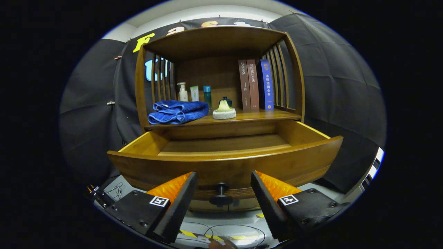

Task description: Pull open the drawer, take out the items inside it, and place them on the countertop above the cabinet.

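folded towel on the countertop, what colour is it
Blue. The folded towel shows best in the gripper view, lying on the countertop beyond the open drawer.

Illumination moderate and warm, falling from above. The countertop (242, 117) is well lit; the drawer (225, 162) interior lies partly shaded under it. Faint sheen on the drawer front. Strong fisheye bowing of straight edges toward the margins. Focus sharp at centre, with the gripper (223, 193) fingers spread, slightly soft.
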`<state>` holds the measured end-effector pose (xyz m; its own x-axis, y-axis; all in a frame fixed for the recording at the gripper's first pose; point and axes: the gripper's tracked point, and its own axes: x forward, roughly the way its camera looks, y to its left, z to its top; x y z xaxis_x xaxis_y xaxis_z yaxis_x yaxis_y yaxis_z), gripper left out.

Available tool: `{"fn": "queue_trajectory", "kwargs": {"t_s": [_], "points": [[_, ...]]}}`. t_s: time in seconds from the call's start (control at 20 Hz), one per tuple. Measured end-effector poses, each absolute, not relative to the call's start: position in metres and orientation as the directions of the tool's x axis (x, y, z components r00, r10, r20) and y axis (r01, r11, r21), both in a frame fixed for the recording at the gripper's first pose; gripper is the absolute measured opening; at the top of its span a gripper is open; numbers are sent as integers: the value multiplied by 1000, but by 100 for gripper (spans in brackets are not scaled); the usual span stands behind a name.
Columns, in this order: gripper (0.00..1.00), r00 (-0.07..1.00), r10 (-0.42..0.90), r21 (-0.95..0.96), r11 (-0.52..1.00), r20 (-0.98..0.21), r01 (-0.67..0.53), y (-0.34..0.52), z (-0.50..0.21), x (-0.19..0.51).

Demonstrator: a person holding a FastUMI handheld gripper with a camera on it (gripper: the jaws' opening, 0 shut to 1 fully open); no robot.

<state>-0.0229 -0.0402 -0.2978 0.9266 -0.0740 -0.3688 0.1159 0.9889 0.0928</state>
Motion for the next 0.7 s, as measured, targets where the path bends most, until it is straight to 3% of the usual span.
{"fn": "queue_trajectory", "kwargs": {"t_s": [0.4,0.7], "points": [[99,922,-66,116,986,-382,118,-45,-304,-4],[100,927,-67,117,986,-369,118,-51,-307,51]]}}
